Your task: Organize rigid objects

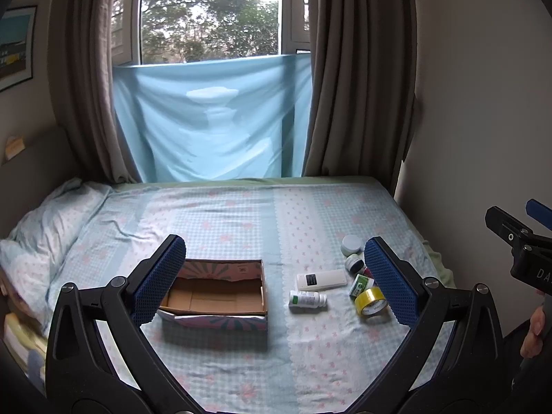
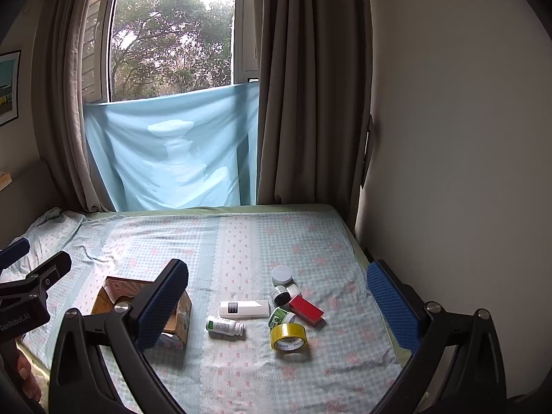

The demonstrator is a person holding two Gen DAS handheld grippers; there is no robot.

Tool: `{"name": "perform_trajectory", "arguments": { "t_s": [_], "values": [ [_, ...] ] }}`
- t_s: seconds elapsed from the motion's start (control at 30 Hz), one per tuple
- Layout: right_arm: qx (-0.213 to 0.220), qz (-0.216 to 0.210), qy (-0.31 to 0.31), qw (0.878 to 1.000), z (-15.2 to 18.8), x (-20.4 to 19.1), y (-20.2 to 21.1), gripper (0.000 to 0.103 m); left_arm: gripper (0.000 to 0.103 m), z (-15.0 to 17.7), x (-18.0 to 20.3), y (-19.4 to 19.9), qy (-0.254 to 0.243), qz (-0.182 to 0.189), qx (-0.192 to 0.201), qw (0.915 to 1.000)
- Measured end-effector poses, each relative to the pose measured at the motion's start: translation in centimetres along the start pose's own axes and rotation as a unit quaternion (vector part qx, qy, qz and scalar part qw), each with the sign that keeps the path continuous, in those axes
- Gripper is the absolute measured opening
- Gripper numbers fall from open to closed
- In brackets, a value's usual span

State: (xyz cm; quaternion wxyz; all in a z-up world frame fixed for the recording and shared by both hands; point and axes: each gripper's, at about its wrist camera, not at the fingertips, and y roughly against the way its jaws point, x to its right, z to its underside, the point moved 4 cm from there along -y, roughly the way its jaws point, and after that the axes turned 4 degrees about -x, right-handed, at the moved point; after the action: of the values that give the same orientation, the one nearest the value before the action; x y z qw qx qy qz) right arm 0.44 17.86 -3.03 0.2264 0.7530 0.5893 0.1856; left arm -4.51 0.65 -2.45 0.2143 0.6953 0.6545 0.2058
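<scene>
An open, empty cardboard box point(image 1: 220, 295) point(image 2: 114, 293) sits on the bed. To its right lie a white remote-like case point(image 1: 321, 279) point(image 2: 245, 308), a white bottle on its side point(image 1: 307, 299) point(image 2: 225, 326), a yellow tape roll point(image 1: 371, 302) point(image 2: 288, 337), a green-labelled jar point(image 1: 360, 284) point(image 2: 280, 316), a red box point(image 2: 306, 309), a dark jar point(image 1: 354, 263) point(image 2: 280, 296) and a grey-lidded jar point(image 1: 351, 244) point(image 2: 282, 275). My left gripper point(image 1: 276, 276) is open and empty above the bed. My right gripper point(image 2: 276, 303) is open and empty, held above the objects.
The bed point(image 1: 224, 214) has a checked floral sheet and a pillow point(image 1: 45, 227) at the left. A wall point(image 2: 448, 138) runs along its right side. Curtains and a blue cloth point(image 1: 214, 120) hang at the window behind.
</scene>
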Motion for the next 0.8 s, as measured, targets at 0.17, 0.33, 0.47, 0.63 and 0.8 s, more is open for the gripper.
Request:
{"name": "perform_trajectory", "arguments": {
  "t_s": [0.17, 0.33, 0.47, 0.63, 0.8],
  "values": [
    [-0.003, 0.0, -0.003, 1.0, 0.0, -0.3, 0.0, 0.103, 0.103, 0.0, -0.2, -0.2, -0.002, 0.002, -0.001, 1.0],
    [0.0, 0.002, -0.006, 1.0, -0.2, -0.5, 0.1, 0.103, 0.103, 0.0, -0.7, -0.5, -0.005, 0.002, -0.004, 1.0],
    [-0.008, 0.009, -0.012, 1.0, -0.6, -0.5, -0.2, 0.103, 0.103, -0.4, -0.8, -1.5, -0.02, 0.0, -0.021, 0.9996],
    [-0.036, 0.015, -0.023, 0.999, -0.9, -0.1, -2.3, 0.103, 0.103, 0.0, -0.9, -4.2, -0.016, 0.03, -0.053, 0.998],
    [-0.068, 0.016, -0.036, 0.997, -1.1, 2.2, -6.2, 0.103, 0.103, 1.7, -0.2, -9.3, 0.005, 0.043, -0.126, 0.9911]
  ]
}}
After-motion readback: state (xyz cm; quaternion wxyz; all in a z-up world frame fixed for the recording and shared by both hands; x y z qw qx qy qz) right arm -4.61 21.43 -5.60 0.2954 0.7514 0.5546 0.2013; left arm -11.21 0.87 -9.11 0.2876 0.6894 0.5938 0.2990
